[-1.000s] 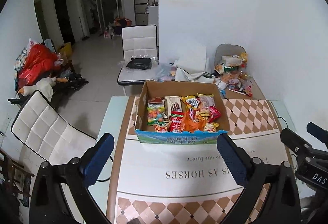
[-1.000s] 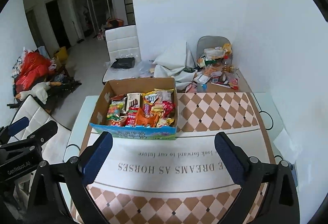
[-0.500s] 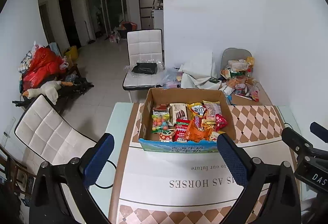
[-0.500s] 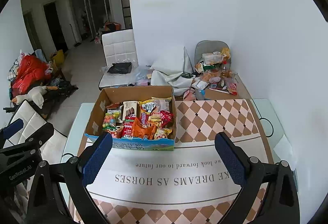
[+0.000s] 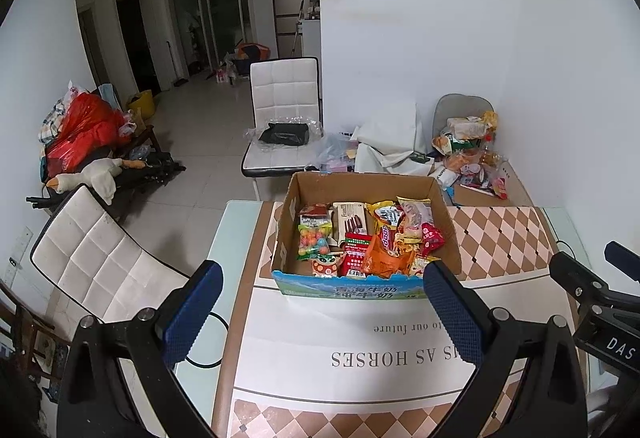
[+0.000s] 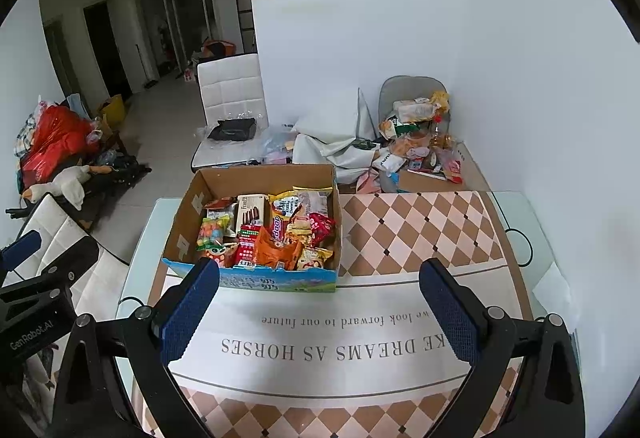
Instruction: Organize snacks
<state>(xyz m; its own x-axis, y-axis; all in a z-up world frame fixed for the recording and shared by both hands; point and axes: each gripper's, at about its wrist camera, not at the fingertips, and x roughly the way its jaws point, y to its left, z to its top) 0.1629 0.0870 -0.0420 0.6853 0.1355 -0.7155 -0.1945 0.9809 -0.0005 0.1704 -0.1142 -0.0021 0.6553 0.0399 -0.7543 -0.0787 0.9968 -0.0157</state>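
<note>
An open cardboard box (image 5: 450, 226) with a blue front stands on the table, packed with several bright snack packets (image 5: 372, 238). It also shows in the right wrist view (image 6: 188, 213), with the snack packets (image 6: 268, 234) inside. My left gripper (image 5: 320, 302) is open and empty, held above the table just in front of the box. My right gripper (image 6: 320, 302) is open and empty too, in front of the box and to its right. Each gripper shows at the edge of the other's view.
The table (image 6: 420, 230) has a checked cloth with printed words. White chairs stand at the left (image 5: 100, 262) and behind the table (image 5: 284, 117). A heap of more snacks (image 6: 420, 133) lies on a chair and a carton by the right wall.
Both grippers have drawn back and risen, so the box looks smaller and lower in both views. Both stay open and empty.
</note>
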